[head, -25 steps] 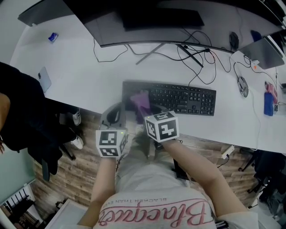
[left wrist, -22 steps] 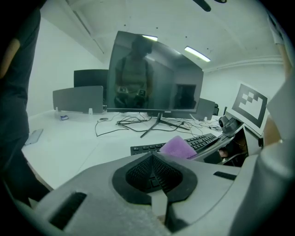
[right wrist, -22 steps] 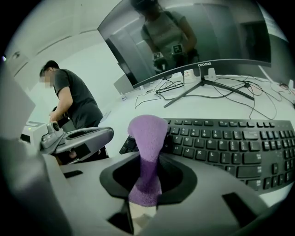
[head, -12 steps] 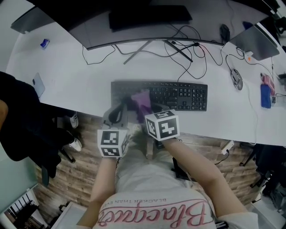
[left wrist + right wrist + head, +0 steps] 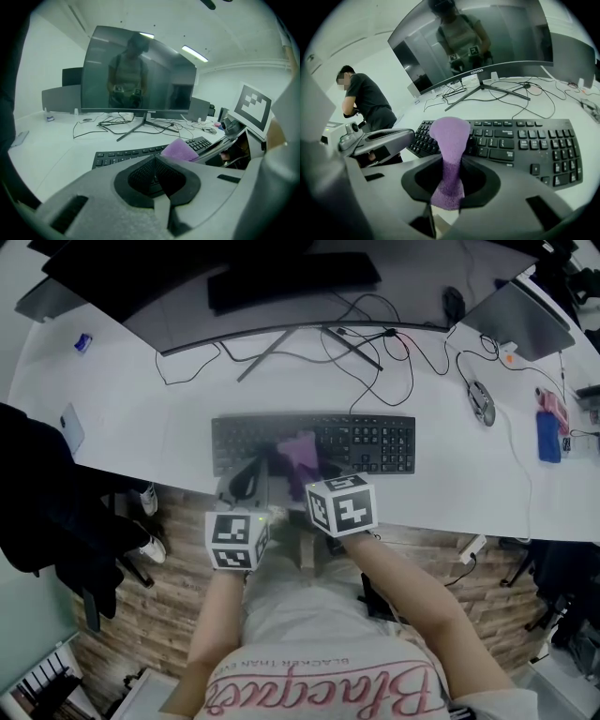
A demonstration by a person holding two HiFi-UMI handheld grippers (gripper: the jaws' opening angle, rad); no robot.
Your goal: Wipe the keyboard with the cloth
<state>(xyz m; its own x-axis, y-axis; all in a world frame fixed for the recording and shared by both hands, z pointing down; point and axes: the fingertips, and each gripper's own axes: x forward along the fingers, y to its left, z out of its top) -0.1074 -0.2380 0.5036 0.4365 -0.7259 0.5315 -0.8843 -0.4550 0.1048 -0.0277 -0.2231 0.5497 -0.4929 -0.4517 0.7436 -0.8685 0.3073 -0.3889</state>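
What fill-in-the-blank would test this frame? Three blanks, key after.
1. The right gripper is shut on the ____ cloth.
2. The left gripper has its fingers together and holds ____.
3. The keyboard in front of both grippers is ____ in colour.
Missing words: purple; nothing; black.

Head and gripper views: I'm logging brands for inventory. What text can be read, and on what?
"coocaa": lower edge of the monitor.
"Blacque...": pink script on the person's shirt; last letters unsure, and the small line above it is too blurred.
Key legends on the keyboard: too small to read.
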